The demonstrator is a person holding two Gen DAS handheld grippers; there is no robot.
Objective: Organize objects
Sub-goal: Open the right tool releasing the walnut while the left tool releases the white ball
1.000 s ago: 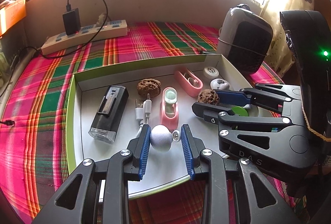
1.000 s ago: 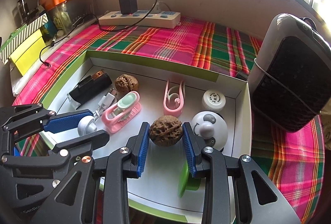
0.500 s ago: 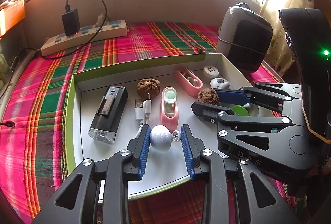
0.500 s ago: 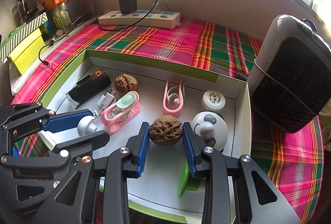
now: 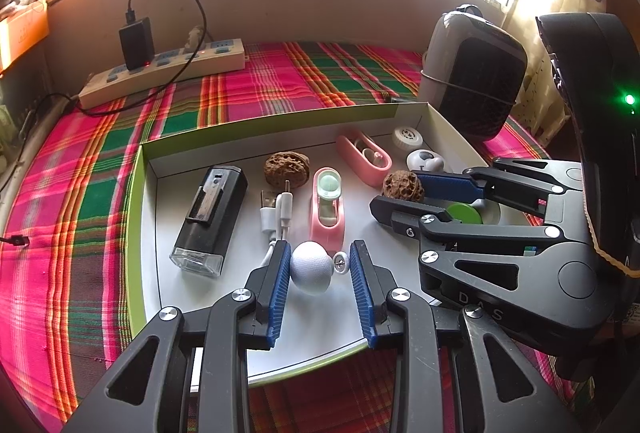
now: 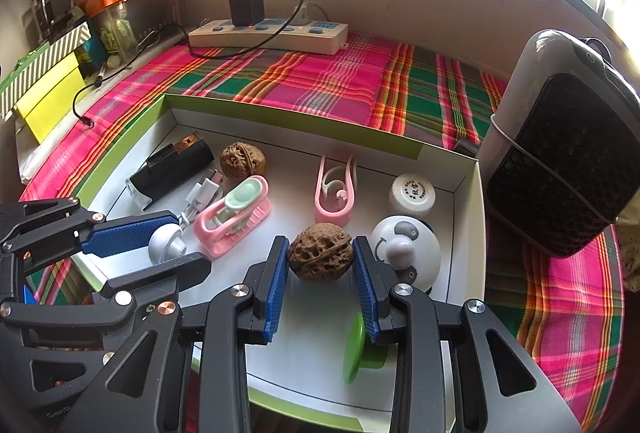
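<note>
A white box (image 5: 149, 217) with green rims holds several small items. My left gripper (image 5: 318, 269) is open around a white ball-shaped knob (image 5: 311, 272); the left pad touches it, the right pad stands apart. The knob also shows in the right wrist view (image 6: 165, 244). My right gripper (image 6: 321, 260) has its blue pads against a brown walnut (image 6: 321, 258), low over the box floor. That walnut also shows in the left wrist view (image 5: 402, 185). A second walnut (image 5: 286, 169) lies further back.
In the box lie a black lighter-like device (image 5: 210, 219), a white USB cable (image 5: 276, 217), two pink clips (image 5: 327, 209), a white cap (image 6: 412, 195), a panda-faced dome (image 6: 404, 251) and a green lid (image 6: 358, 347). A power strip (image 5: 164, 71) and a heater (image 6: 560, 149) stand on the plaid cloth.
</note>
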